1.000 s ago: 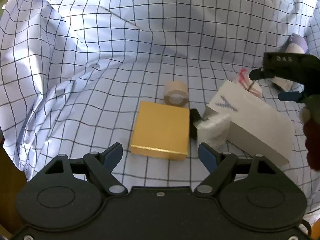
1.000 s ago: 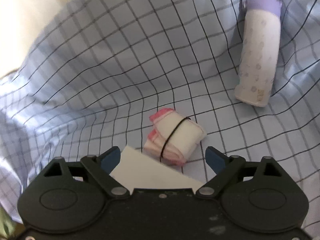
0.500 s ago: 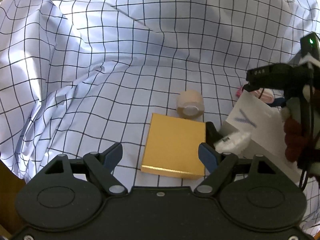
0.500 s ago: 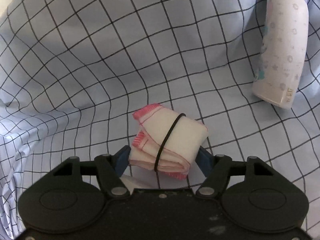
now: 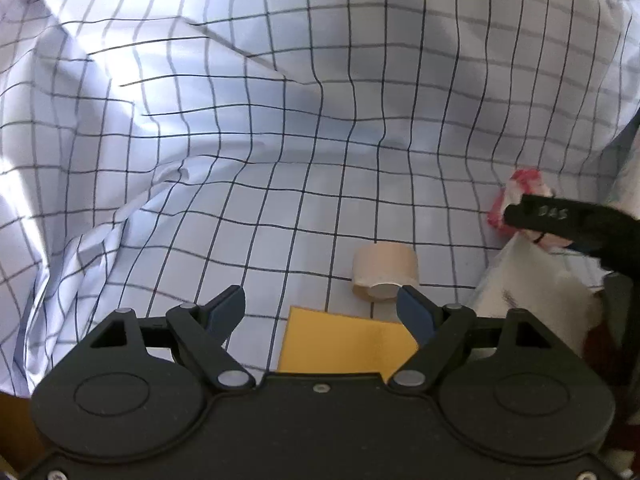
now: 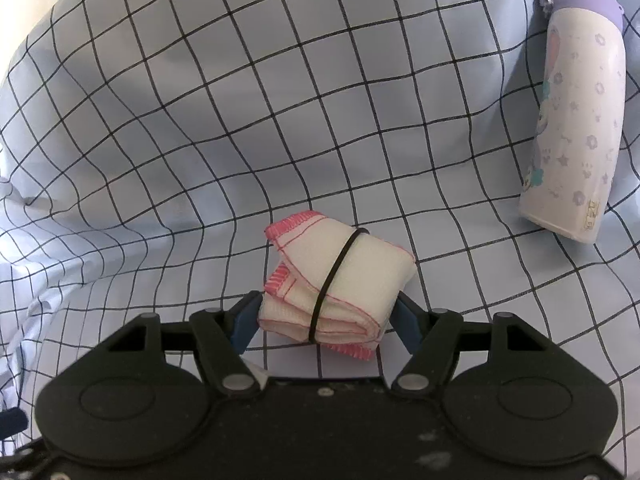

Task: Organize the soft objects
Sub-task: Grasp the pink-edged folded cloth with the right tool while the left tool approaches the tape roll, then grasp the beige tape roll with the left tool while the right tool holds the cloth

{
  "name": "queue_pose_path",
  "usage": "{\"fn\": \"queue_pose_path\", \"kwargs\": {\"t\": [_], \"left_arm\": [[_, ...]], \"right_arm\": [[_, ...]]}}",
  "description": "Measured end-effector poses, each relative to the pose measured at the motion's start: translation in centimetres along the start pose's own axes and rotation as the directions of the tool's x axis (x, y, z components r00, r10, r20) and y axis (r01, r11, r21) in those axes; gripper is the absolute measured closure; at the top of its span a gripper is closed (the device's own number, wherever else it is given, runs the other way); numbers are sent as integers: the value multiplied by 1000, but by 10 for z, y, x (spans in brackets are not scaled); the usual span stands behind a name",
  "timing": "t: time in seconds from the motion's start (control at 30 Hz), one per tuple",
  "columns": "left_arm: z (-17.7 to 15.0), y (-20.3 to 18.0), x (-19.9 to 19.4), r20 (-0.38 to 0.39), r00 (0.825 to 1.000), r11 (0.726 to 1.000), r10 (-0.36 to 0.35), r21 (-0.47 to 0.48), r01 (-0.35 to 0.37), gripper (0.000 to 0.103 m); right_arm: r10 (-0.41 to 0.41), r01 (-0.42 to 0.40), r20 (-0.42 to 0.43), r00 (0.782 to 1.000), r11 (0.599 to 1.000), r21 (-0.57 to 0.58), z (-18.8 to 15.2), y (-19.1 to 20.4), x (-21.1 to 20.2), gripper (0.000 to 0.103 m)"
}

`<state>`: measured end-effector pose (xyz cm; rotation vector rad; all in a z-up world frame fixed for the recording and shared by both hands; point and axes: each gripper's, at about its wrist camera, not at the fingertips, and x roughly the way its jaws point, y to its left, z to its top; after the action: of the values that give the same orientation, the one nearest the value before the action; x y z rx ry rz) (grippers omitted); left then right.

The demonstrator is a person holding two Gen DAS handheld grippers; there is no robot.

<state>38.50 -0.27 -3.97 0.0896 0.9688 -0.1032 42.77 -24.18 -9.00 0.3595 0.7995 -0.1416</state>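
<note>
A folded white cloth with pink stitched edges [image 6: 340,280], bound by a black elastic band, lies on the checked sheet [image 6: 200,120]. My right gripper [image 6: 326,314] is shut on it, a blue pad pressing each side. The left wrist view shows the same cloth [image 5: 520,188] at the far right, behind a black finger [image 5: 560,218] of the right gripper. My left gripper [image 5: 320,304] stands open and holds nothing. It hovers over a yellow box [image 5: 344,344], its right fingertip just in front of a beige tape roll [image 5: 384,268].
A white bottle with a purple cap [image 6: 576,132] lies on the sheet at the far right. A white box [image 5: 528,292] sits under the right gripper. The sheet rises in creased folds [image 5: 160,160] at the back and left.
My right gripper dropped onto the cloth and shut on it. My left gripper moved forward and right, so the yellow box now lies under it and the tape roll is close.
</note>
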Motion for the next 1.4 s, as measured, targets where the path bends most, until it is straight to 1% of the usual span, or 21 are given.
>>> {"fn": "queue_pose_path", "kwargs": {"t": [0.17, 0.27, 0.33, 0.43, 0.53, 0.67, 0.73, 0.8, 0.83, 0.9, 1.0, 1.07, 1.17, 1.23, 1.3, 1.33, 1.37, 1.4], "left_arm": [[10, -7, 26, -47, 999, 999, 23, 41, -21, 24], [19, -7, 38, -57, 998, 999, 30, 30, -29, 24], [26, -7, 45, -57, 997, 999, 50, 24, -49, 24], [37, -5, 51, -53, 997, 998, 62, 7, -61, 24], [43, 0, 51, -52, 997, 998, 50, -26, -52, 24], [44, 2, 49, -50, 998, 998, 22, -61, -25, 24], [43, -2, 50, -49, 999, 998, 8, -57, -11, 24], [41, -9, 51, -51, 999, 999, -6, -44, 4, 24], [40, -12, 53, -52, 999, 999, -13, -39, 11, 24], [39, -18, 56, -60, 998, 999, -22, -33, 20, 24], [38, -23, 62, -71, 997, 999, -24, -27, 22, 24], [39, -26, 67, -77, 997, 1000, -22, -21, 20, 21], [38, -28, 68, -74, 997, 1000, -22, -15, 21, 20], [38, -32, 69, -70, 997, 1000, -20, -1, 20, 24], [38, -37, 74, -77, 997, 1000, -13, 22, 15, 36], [36, -40, 78, -86, 996, 999, -15, 33, 18, 39], [33, -41, 80, -97, 995, 999, -24, 36, 28, 48], [32, -41, 83, -105, 994, 999, -37, 32, 41, 50]], "right_arm": [[-32, 33, 32, 999, 998, -49, -6, 11, -9, 34], [-39, 42, 37, 999, 997, -60, -7, 14, -11, 34], [-37, 39, 34, 999, 998, -49, -6, 13, -12, 34], [-34, 35, 30, 999, 999, -31, -5, 10, -11, 34], [-34, 35, 36, 999, 999, -19, -4, 8, -10, 34], [-26, 25, 55, 998, 1000, 14, -5, 3, -13, 35], [-11, 8, 75, 997, 999, 42, -5, -2, -16, 36], [10, -18, 113, 994, 997, 73, -7, -8, -22, 39], [11, -22, 127, 992, 996, 85, -8, -9, -24, 42], [3, -17, 140, 990, 995, 97, -8, -10, -26, 43], [-10, 1, 135, 991, 998, 69, -8, -4, -25, 43], [-17, 10, 137, 990, 999, 45, -9, 0, -25, 43], [-13, 11, 117, 993, 1000, 24, -8, 3, -22, 43], [-14, 11, 120, 993, 1000, 26, -7, 1, -21, 43], [-17, 15, 119, 993, 1000, 23, -6, 1, -19, 43], [-19, 17, 117, 993, 1000, 23, -6, 2, -18, 43], [-20, 18, 117, 993, 1000, 22, -6, 2, -18, 43], [-21, 19, 117, 993, 1000, 21, -6, 2, -18, 43]]}}
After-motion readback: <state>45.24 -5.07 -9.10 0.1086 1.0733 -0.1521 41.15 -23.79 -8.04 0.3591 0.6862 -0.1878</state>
